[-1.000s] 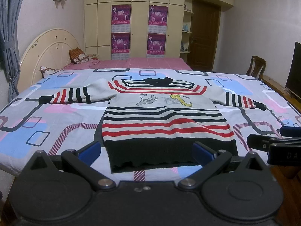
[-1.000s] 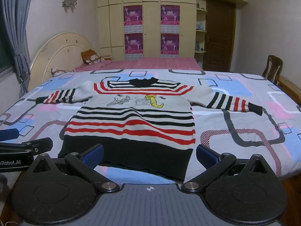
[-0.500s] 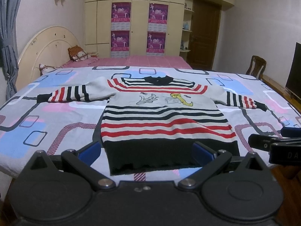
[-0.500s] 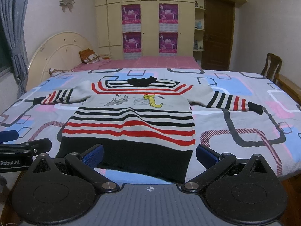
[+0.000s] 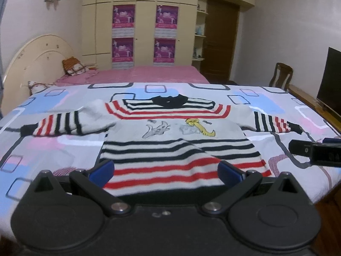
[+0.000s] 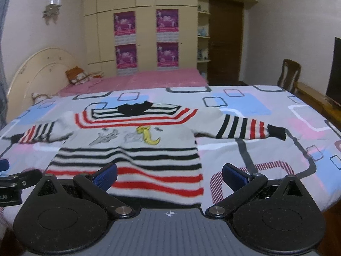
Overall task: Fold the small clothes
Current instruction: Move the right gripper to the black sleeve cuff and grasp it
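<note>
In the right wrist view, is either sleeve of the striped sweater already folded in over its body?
No. Both sleeves of the striped sweater lie spread outward on the bedspread.

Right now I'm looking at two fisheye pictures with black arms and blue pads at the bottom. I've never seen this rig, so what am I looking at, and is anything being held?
Each picture comes from a camera on a hand-held tool, looking forward along its two fingers. A person carries one in each hand; no robot arm is involved. The left tool and the right tool both stand open, blue pads apart, holding nothing. Each also shows at the edge of the other's picture. Ahead, a striped sweater lies flat, sleeves spread, on a patterned bed cover. Both tools are over its bottom hem.
</note>
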A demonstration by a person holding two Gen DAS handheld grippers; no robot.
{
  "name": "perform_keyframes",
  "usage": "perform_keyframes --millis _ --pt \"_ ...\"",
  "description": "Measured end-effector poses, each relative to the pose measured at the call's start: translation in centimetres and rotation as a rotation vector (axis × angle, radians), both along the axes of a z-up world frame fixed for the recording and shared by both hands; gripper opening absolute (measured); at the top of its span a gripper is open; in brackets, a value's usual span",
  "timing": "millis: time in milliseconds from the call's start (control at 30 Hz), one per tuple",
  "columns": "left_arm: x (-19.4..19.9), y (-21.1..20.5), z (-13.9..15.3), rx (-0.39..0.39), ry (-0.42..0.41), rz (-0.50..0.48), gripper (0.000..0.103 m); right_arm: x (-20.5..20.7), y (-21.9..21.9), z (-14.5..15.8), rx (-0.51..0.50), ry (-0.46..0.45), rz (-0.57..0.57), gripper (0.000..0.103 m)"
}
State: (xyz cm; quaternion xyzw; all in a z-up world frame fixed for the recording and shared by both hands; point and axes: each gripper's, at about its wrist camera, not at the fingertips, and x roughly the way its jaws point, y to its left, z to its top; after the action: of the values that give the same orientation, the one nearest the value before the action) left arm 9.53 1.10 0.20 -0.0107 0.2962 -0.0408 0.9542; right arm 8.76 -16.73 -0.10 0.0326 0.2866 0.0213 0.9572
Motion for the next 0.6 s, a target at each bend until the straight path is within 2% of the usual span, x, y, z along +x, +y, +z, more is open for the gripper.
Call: perform_keyframes --millis 267,467,600 --pt "5.1 1.1 -0.4 -0.054 0.022 -0.041 0.103 4.4 -0.4 -0.3 -0.013 0.004 -0.089 0.103" --pt "8.1 -0.4 -1.3 0.012 0.042 -0.068 0.103 6.4 -1.8 -0.9 -0.021 0.017 -0.15 0.103" --pt "10.4 -1.1 -2.1 -0.043 0.07 -0.096 0.103 8.0 -3.3 -1.6 -0.023 0.034 -0.185 0.103"
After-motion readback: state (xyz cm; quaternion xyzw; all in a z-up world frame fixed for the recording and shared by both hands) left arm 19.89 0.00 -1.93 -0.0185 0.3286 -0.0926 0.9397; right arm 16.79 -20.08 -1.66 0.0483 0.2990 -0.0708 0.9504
